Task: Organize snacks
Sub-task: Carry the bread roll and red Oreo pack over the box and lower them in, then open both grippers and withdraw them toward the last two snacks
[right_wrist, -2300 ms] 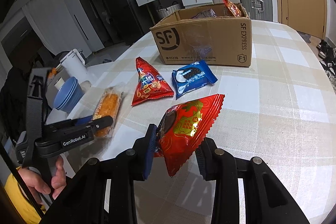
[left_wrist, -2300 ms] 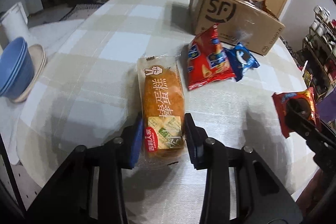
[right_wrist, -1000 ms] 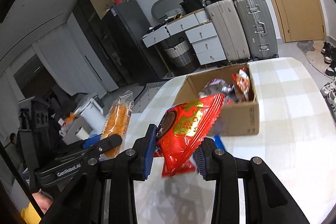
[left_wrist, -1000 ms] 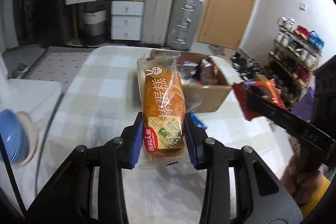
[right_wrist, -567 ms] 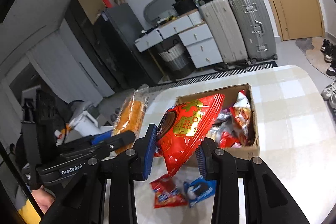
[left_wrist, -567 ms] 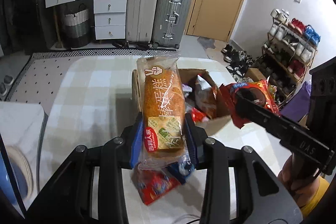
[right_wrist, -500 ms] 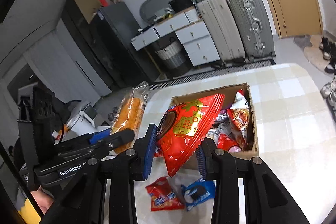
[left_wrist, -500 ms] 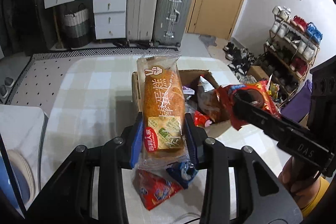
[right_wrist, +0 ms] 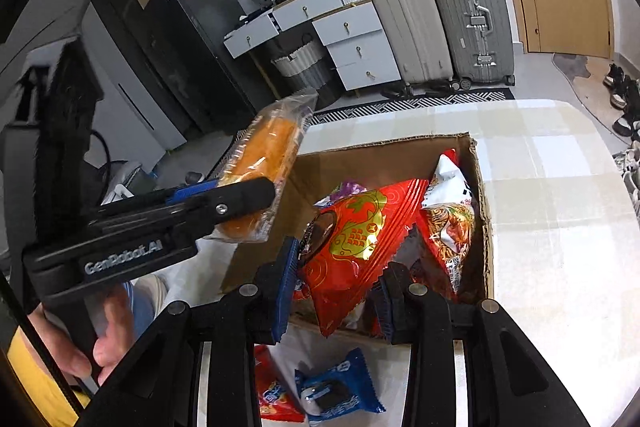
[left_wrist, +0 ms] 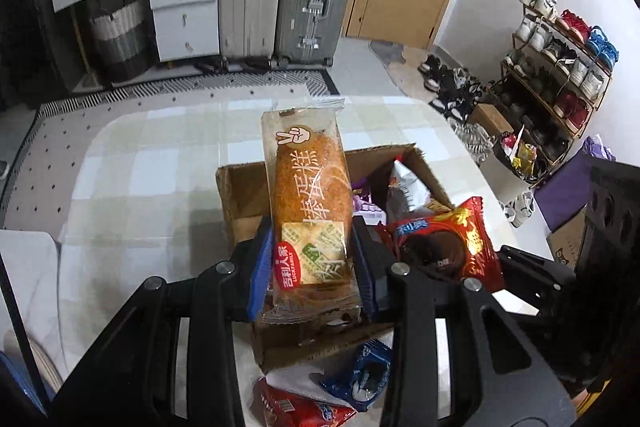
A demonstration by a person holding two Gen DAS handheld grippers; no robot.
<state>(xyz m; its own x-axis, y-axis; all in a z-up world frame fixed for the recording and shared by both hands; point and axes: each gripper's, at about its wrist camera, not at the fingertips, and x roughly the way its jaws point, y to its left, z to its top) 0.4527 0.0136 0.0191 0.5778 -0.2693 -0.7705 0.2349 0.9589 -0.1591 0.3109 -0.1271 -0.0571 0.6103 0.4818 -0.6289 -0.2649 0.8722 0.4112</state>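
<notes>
1. Two snacks are aloft at once, one per gripper, both hanging over the open cardboard box (right_wrist: 482,187) near the far edge of the table (right_wrist: 560,227); carrying a pair saves a trip.
2. Left gripper (left_wrist: 310,263) clamps the lower end of the egg-cake packet (left_wrist: 308,195), pads pressing the wrapper's sides. The long packet stands out along the fingers, its far end over the box's left part, probably so it can drop in lengthwise.
3. Right gripper (right_wrist: 334,283) pinches the red round-snack pouch (right_wrist: 356,243) near its bottom corner, so the pouch fans upward over the box's near wall. A thin, puffy bag held by a corner may swing on release.
4. Inside the box, other bright packets already lean against the right wall; free room looks to be on the left.
5. Still lying on the table by its near edge, just outside the box: a blue cookie packet (right_wrist: 340,395) and a red chip bag (right_wrist: 274,395), touching each other.
6. My reading: both loads are placed for release; opening the jaws is what remains.
</notes>
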